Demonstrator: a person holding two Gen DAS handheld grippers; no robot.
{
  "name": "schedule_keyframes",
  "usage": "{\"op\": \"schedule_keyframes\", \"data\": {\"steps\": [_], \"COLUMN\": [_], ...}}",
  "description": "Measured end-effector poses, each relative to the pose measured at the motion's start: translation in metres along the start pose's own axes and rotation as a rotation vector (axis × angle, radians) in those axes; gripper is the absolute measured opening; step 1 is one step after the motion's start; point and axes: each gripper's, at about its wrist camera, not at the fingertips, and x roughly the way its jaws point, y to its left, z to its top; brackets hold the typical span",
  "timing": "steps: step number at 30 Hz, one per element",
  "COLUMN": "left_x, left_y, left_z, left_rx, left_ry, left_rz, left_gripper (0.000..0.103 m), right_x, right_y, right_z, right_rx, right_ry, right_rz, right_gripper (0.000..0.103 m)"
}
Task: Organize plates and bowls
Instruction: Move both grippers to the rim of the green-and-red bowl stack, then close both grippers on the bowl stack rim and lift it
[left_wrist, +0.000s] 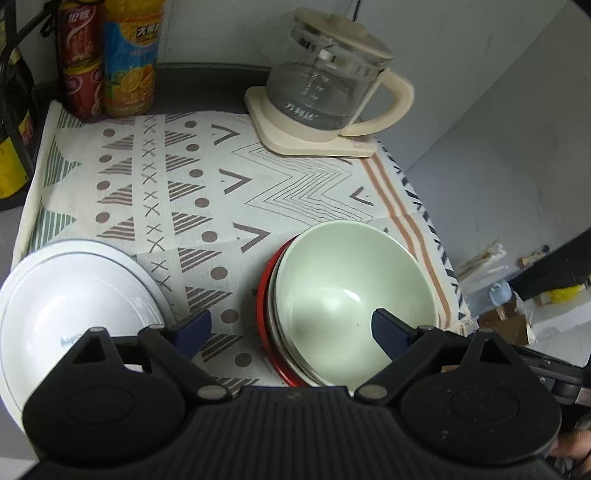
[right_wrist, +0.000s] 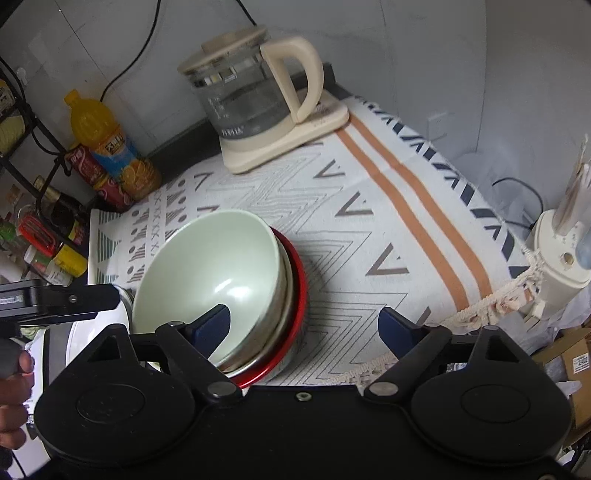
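A: On a worktop (left_wrist: 236, 88) covered by a patterned cloth (left_wrist: 229, 184), a pale green bowl (left_wrist: 351, 291) sits nested on top of a stack, with a red plate (left_wrist: 264, 325) at the bottom.

B: And between them?

A: At least one more rim, silvery in the right wrist view; how many pieces lie there cannot be told.

B: Where are the tools?

A: The left hand-held gripper (left_wrist: 291, 332) hangs over the cloth with its jaws spread wide and nothing in them. Its right finger (left_wrist: 388, 332) is seen over the inside of the green bowl, its left finger (left_wrist: 192, 332) beside a stack of white plates (left_wrist: 74, 306) at the near left edge.

B: The other one?

A: The right hand-held gripper (right_wrist: 306, 330) is also released and empty. Its left finger (right_wrist: 210, 328) shows in front of the bowl's inner wall, the right finger (right_wrist: 399, 332) over bare cloth. Contact with the bowl is unclear from either camera.

B: Anything else in shot?

A: A glass kettle (left_wrist: 332, 81) on a cream base at the far side, an orange drink bottle (left_wrist: 129, 62) and red cans (left_wrist: 81, 59) in the far left corner.
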Motion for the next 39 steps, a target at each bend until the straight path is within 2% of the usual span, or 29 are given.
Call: {"op": "schedule_keyframes", "data": {"steps": [4,10,16,18,21,23,29,35,39], "left_x": [0.014,0.029,0.040,0.040,0.042,0.044,0.052,0.060,0.063], "left_y": [0.003,0.013,0.019,0.020,0.019,0.017,0.014,0.016,0.017], "left_z": [-0.001,-0.010,-0.023,-0.027,-0.028,-0.029,-0.023,-0.021,-0.023], "left_rx": [-0.062,-0.168,-0.268,-0.295,-0.329,-0.349,-0.387,-0.419,-0.442], "left_ry": [0.012,0.036,0.054,0.049,0.042,0.039,0.027,0.033,0.039], "left_rz": [0.066,0.109,0.117,0.120,0.130,0.128,0.129,0.142,0.142], "left_gripper": [0.086,0.077,0.059,0.058,0.053,0.046,0.035,0.026,0.025], "right_x": [0.021,0.050,0.074,0.078,0.083,0.084,0.088,0.094,0.098], "right_y": [-0.004,-0.009,-0.009,-0.008,-0.008,-0.008,-0.016,-0.018,-0.020], "right_z": [0.007,0.020,0.023,0.023,0.023,0.023,0.031,0.031,0.030], "right_rx": [-0.013,-0.057,-0.087,-0.098,-0.112,-0.134,-0.133,-0.153,-0.137], "right_ry": [0.040,0.110,0.186,0.197,0.220,0.227,0.221,0.233,0.242], "right_rz": [0.033,0.065,0.107,0.113,0.135,0.145,0.160,0.200,0.232], "right_gripper": [0.086,0.082,0.068,0.067,0.058,0.054,0.049,0.044,0.041]}}
